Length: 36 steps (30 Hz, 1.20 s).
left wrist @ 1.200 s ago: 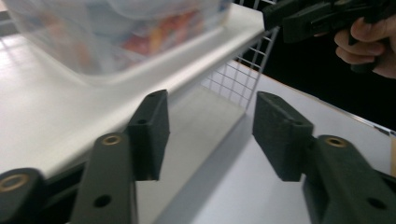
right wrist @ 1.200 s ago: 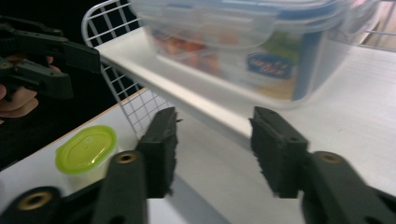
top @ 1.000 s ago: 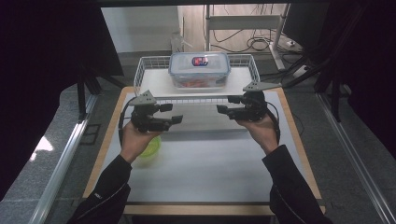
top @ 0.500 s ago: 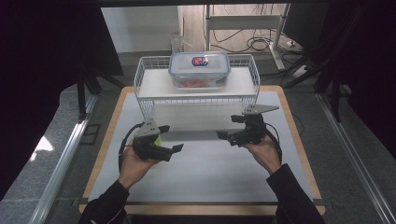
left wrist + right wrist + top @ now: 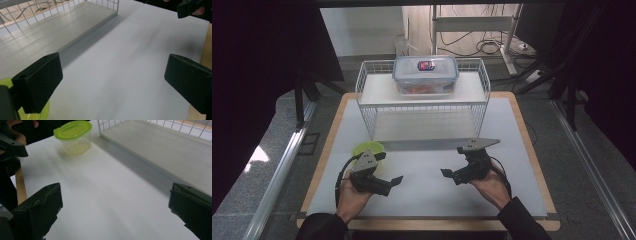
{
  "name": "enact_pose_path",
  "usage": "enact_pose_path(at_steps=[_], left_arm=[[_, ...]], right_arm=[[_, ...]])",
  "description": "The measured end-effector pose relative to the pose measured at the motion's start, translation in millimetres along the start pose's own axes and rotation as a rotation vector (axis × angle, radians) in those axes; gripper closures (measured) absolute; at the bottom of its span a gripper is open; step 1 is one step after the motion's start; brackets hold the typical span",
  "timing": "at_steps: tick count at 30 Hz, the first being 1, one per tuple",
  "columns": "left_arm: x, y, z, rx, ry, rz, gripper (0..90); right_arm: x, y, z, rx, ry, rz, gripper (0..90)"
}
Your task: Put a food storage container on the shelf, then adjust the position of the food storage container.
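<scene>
Lime-green lidded clear tub (image 5: pixel 73 137), white wire rack (image 5: pixel 422 102), white mat (image 5: pixel 427 185), black left hand-held gripper (image 5: pixel 393 181)

- The wire rack (image 5: pixel 422 107) stands at the far middle of the table (image 5: pixel 532 150).
- A lidded box (image 5: pixel 425 75) sits on the rack's upper shelf, about centred.
- The small lidded tub (image 5: pixel 74 137) stands on the table before the rack's left corner.
- The left gripper (image 5: pixel 384 186) is just in front of that tub.
- The right gripper (image 5: pixel 449 175) hangs over the table's near right, well apart from the left one.
</scene>
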<state>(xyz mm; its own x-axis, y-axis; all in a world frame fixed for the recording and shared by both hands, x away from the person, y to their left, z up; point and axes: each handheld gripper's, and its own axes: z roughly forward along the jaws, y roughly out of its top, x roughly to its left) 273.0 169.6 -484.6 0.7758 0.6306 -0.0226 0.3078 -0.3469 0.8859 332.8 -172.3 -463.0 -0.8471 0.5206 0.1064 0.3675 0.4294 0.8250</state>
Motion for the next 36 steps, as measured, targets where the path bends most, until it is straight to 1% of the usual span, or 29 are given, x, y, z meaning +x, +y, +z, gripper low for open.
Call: enact_pose_path(at_steps=[1,2,3,4,5,6,7,8,11,14,17,18,20,21,22,23,24,25,26,27,28,29,30,33,34,36], left_arm=[[-1.0,-2.2,1.8,0.014,-0.008,0.002,1.1],[-1.0,-2.2,1.8,0.014,-0.008,0.002,0.8],[-2.0,-4.6,3.8,0.027,-0.019,0.005,0.5],[-4.6,-9.0,8.9,0.063,-0.037,0.023,0.2],[-6.0,-10.9,11.7,0.087,-0.042,0.037,0.1],[-7.6,-12.7,14.7,0.111,-0.046,0.050,0.2],[-7.6,-12.7,14.7,0.111,-0.046,0.050,0.2],[-11.5,-16.1,20.0,0.151,-0.050,0.066,0.2],[-14.9,-17.7,25.0,0.186,-0.063,0.071,0.3],[-15.4,-16.3,25.1,0.190,-0.067,0.060,0.5],[-13.8,-15.8,24.4,0.195,-0.060,0.051,0.6],[-11.0,-16.2,24.1,0.204,-0.063,0.034,0.6],[-7.2,-16.1,23.0,0.204,-0.069,0.007,0.9],[-7.2,-16.1,23.0,0.204,-0.069,0.007,1.9],[-4.2,-14.8,20.5,0.204,-0.045,-0.003,4.2],[-2.9,-14.0,18.7,0.205,-0.027,0.000,5.7],[-2.9,-14.0,18.7,0.205,-0.027,0.000,7.2],[-1.3,-13.0,16.4,0.203,-0.010,-0.004,7.2],[4.8,-11.1,10.3,0.179,0.002,-0.038,17.6],[8.9,-10.4,7.6,0.168,-0.004,-0.060,21.6],[8.9,-10.4,7.6,0.168,-0.004,-0.060,27.4],[17.3,-9.7,2.9,0.168,0.007,-0.086,33.5],[21.9,-9.5,0.3,0.172,0.020,-0.091,36.9],[37.0,-9.6,-10.2,0.151,0.043,-0.129,49.5],[41.9,-9.7,-14.3,0.142,0.055,-0.139,54.8],[50.5,-10.4,-22.0,0.128,0.084,-0.151,62.3]], right_arm=[[0.7,-3.2,0.6,-0.002,-0.002,-0.004,0.0],[1.7,-7.2,1.4,0.001,-0.005,-0.006,0.0],[2.2,-10.8,2.2,0.009,-0.009,-0.014,0.0],[2.9,-14.0,2.5,0.015,-0.013,-0.021,0.0],[3.2,-16.9,2.5,0.019,-0.020,-0.027,0.0],[3.5,-19.6,2.3,0.024,-0.026,-0.026,0.0],[3.5,-19.6,2.3,0.024,-0.026,-0.026,0.0],[3.1,-24.9,2.2,0.036,-0.024,-0.012,0.0],[2.3,-31.6,2.5,0.053,-0.030,-0.001,0.0],[1.1,-35.0,2.4,0.064,-0.034,0.007,0.0],[0.0,-35.0,2.5,0.058,-0.035,0.011,0.0],[-0.3,-35.0,3.0,0.058,-0.036,0.010,0.0],[-0.8,-35.6,3.9,0.061,-0.038,0.009,0.0],[-0.8,-35.6,3.9,0.061,-0.038,0.009,0.0],[-1.3,-36.4,4.8,0.066,-0.041,0.012,0.0],[-1.6,-36.5,4.7,0.069,-0.041,0.013,0.0],[-2.2,-36.6,4.8,0.067,-0.044,0.011,0.0],[-2.2,-36.6,4.8,0.067,-0.044,0.011,0.0],[-3.3,-36.9,4.5,0.065,-0.046,0.012,0.0],[-3.9,-37.1,4.4,0.065,-0.046,0.015,0.0],[-4.7,-37.5,4.6,0.063,-0.047,0.019,0.0],[-5.4,-37.8,4.7,0.063,-0.046,0.023,0.0],[-6.1,-38.3,5.0,0.065,-0.046,0.025,0.0],[-6.8,-39.0,5.9,0.069,-0.042,0.031,0.4],[-7.1,-39.2,6.2,0.070,-0.040,0.030,0.5],[-7.3,-39.6,7.0,0.074,-0.038,0.031,0.6]])
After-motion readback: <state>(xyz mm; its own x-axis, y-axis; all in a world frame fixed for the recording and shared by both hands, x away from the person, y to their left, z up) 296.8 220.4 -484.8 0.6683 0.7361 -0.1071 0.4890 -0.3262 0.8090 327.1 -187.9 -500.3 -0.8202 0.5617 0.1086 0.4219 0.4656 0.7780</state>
